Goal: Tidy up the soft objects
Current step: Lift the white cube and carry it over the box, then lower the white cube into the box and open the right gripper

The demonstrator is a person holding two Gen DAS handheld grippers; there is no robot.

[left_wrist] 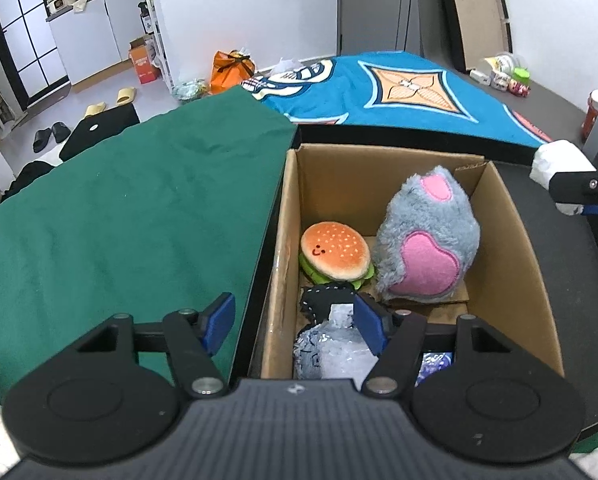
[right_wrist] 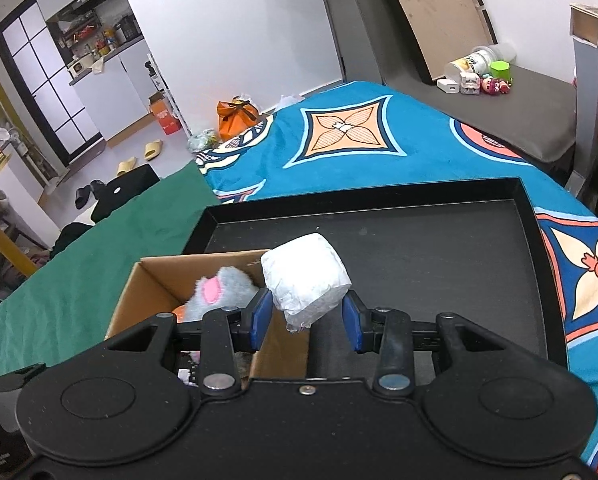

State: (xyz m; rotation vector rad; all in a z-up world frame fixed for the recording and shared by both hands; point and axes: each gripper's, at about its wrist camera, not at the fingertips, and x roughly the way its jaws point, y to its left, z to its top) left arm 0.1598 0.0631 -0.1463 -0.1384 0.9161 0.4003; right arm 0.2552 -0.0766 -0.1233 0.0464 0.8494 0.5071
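Observation:
A cardboard box (left_wrist: 511, 232) stands on a black tray (right_wrist: 439, 248). In it lie a plush burger (left_wrist: 335, 251), a grey and pink plush paw (left_wrist: 427, 240), a dark stitched soft piece (left_wrist: 323, 300) and a clear plastic-wrapped item (left_wrist: 339, 356). My left gripper (left_wrist: 295, 324) is open and empty, straddling the box's left wall. My right gripper (right_wrist: 306, 320) is shut on a white wrapped soft roll (right_wrist: 305, 276), held above the tray just right of the box (right_wrist: 147, 280). The roll also shows in the left wrist view (left_wrist: 559, 160).
A green cloth (left_wrist: 131, 208) covers the table left of the box. A blue patterned blanket (right_wrist: 339, 136) lies behind the tray. Small toys and a cup (right_wrist: 479, 72) sit on a grey surface at the back right. Slippers and an orange bag (left_wrist: 231, 70) are on the floor.

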